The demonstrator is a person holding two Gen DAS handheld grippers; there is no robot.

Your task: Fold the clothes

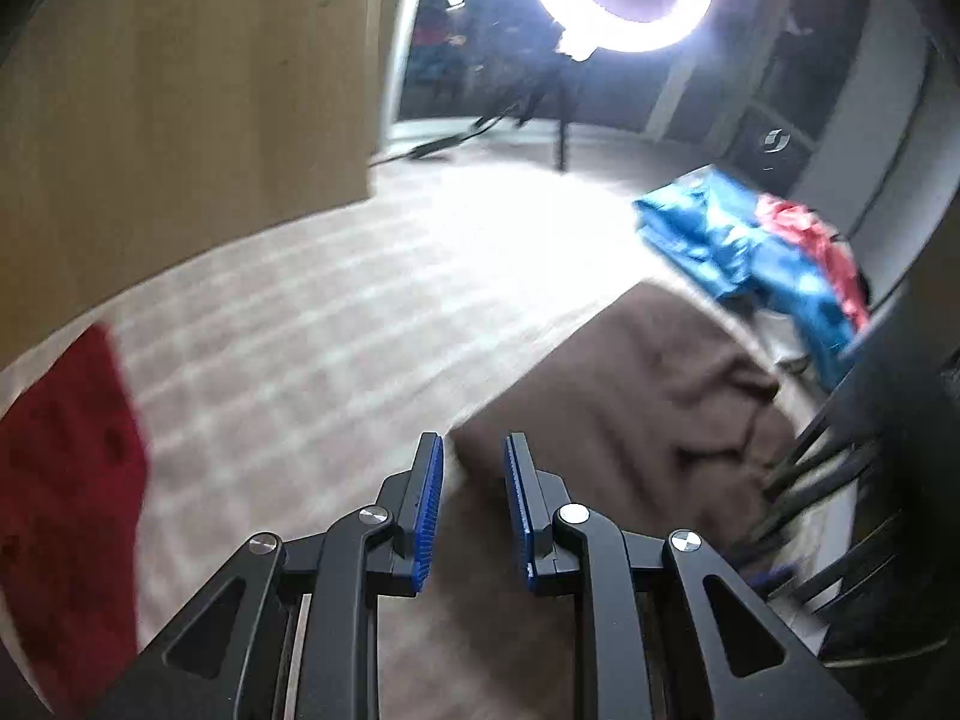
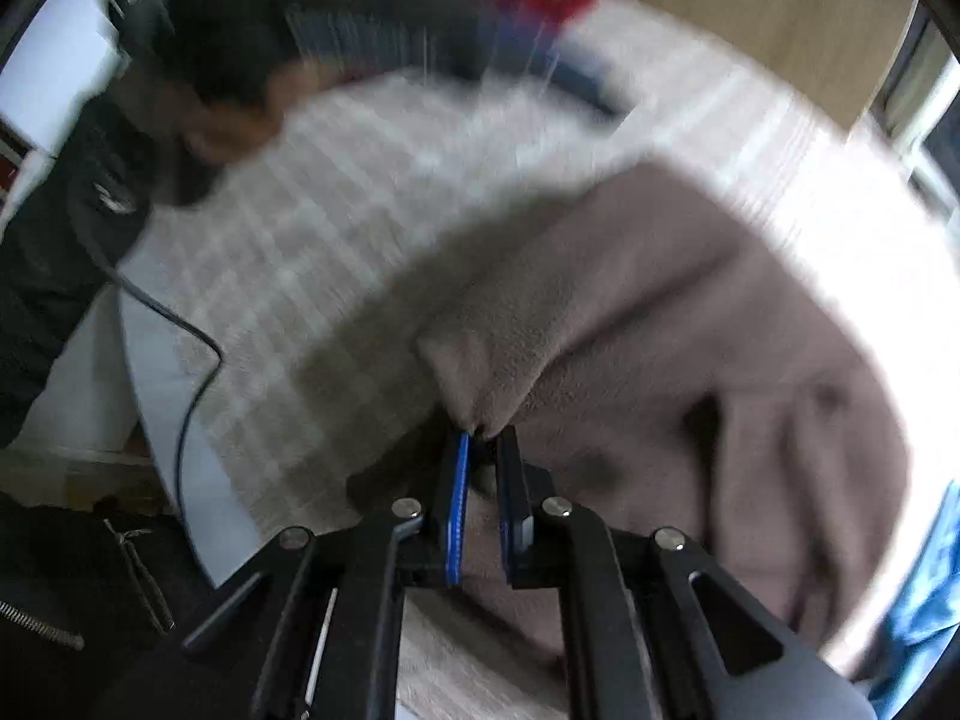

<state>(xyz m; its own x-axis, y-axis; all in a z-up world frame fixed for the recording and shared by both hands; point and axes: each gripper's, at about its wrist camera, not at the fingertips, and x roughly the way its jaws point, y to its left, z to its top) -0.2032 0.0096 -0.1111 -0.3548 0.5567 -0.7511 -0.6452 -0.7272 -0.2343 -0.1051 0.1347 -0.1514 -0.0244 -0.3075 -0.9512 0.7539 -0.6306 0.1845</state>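
So we've got the right gripper (image 2: 480,435) with its fingers pinched on a corner of the brown fleece garment (image 2: 690,324), which lies on the checked bed cover (image 2: 312,204) (blurry). Our left gripper (image 1: 474,450) fingers sit slightly apart, empty, over that garment's edge.

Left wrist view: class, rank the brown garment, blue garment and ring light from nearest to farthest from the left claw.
1. Brown garment, just ahead of the left claw, right.
2. Blue garment, farther right.
3. Ring light, top, farthest.
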